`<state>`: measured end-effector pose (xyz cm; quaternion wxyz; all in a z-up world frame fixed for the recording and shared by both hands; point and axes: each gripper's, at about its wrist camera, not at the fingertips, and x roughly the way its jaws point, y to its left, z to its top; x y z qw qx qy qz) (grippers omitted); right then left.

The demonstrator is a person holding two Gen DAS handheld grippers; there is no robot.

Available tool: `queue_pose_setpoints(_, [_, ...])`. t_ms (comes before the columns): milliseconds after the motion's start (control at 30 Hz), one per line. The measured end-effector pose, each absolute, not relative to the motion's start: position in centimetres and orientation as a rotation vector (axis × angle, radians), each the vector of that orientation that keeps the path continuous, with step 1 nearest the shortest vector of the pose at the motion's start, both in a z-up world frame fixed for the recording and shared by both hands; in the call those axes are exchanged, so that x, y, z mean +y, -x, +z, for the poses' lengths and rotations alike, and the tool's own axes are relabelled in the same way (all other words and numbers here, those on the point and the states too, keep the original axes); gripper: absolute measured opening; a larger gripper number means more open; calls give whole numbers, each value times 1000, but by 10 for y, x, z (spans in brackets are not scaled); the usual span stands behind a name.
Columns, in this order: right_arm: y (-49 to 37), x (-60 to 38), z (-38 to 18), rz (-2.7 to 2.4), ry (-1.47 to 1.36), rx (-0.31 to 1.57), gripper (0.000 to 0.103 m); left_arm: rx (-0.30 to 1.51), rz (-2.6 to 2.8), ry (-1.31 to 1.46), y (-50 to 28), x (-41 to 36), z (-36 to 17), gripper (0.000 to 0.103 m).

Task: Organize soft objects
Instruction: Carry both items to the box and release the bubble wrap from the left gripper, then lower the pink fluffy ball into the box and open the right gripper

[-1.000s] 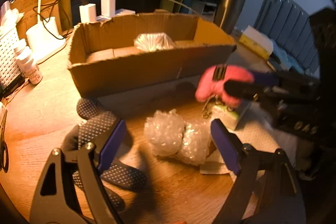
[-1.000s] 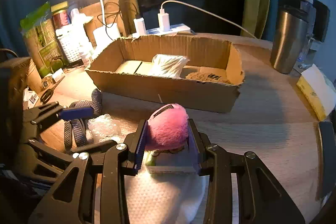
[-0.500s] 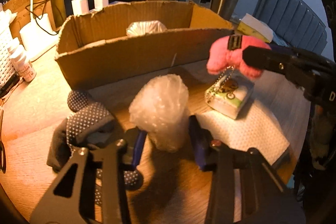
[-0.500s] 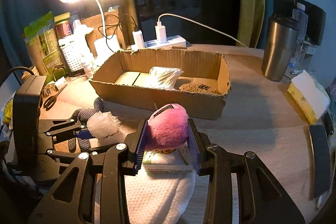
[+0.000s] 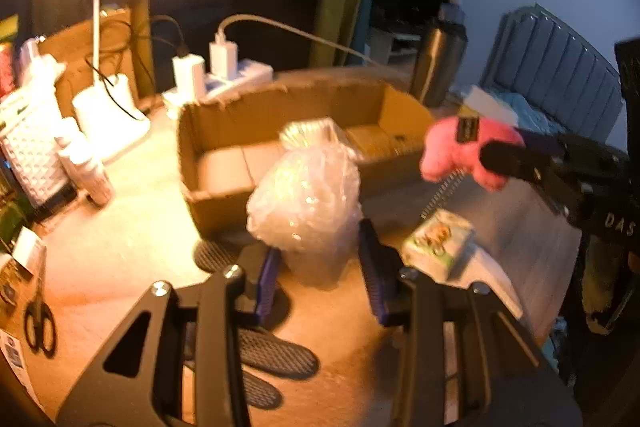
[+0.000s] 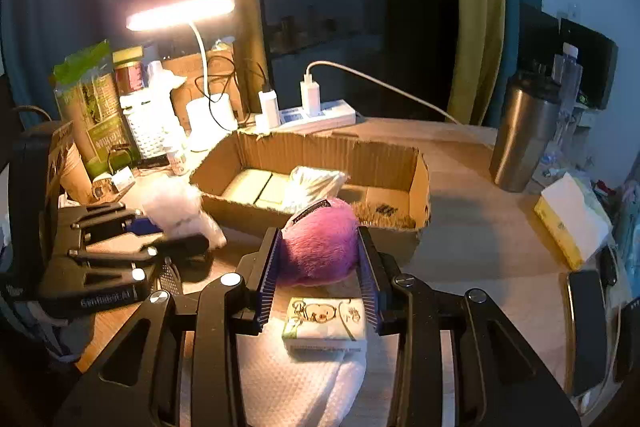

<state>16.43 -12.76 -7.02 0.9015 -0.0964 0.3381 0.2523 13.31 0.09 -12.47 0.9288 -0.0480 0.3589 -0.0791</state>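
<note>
My left gripper (image 5: 318, 273) is shut on a wad of clear bubble wrap (image 5: 306, 201) and holds it above the table, in front of the open cardboard box (image 5: 212, 203). My right gripper (image 6: 320, 271) is shut on a pink plush toy (image 6: 320, 247), held above the table near the box's front wall (image 6: 248, 213). The plush also shows in the left wrist view (image 5: 464, 151). A white plastic bag (image 6: 314, 183) lies inside the box. Dotted dark gloves (image 5: 272, 359) lie on the table under my left gripper.
A small tissue pack (image 6: 326, 323) sits on a white cloth (image 6: 296, 383) below my right gripper. A desk lamp (image 6: 180, 11), power strip (image 6: 316, 115), steel tumbler (image 6: 520, 143), yellow tissue box (image 6: 572, 223), scissors (image 5: 38, 319) and bottles (image 5: 86, 167) surround the box.
My left gripper closed on the bubble wrap and lifted it off the table toward the box. My right gripper raised the pink plush higher, clear of the tissue pack.
</note>
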Motion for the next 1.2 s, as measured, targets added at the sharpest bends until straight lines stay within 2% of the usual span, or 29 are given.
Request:
queue_pose_setpoints(467, [-182,-119,-44,529,214,646,39,614,-86,111,-155,32,-91,38])
queue_pose_setpoints(900, [-205,-102,-47,540,234,654,39,705,-31,82,-195,46,-124,40])
queue_pose_setpoints(1000, [-211,-94,-48,545,241,656,39,730,-34,84,-200,48,-128,51])
queue_pose_setpoints(1067, [-214,-87,-49,551,250,656,39,727,-36,104,-199,51,-129,66])
queue_pose_setpoints(1200, [-225,-74,-57,579,245,673,39,715,-44,123,-196,54,-126,68])
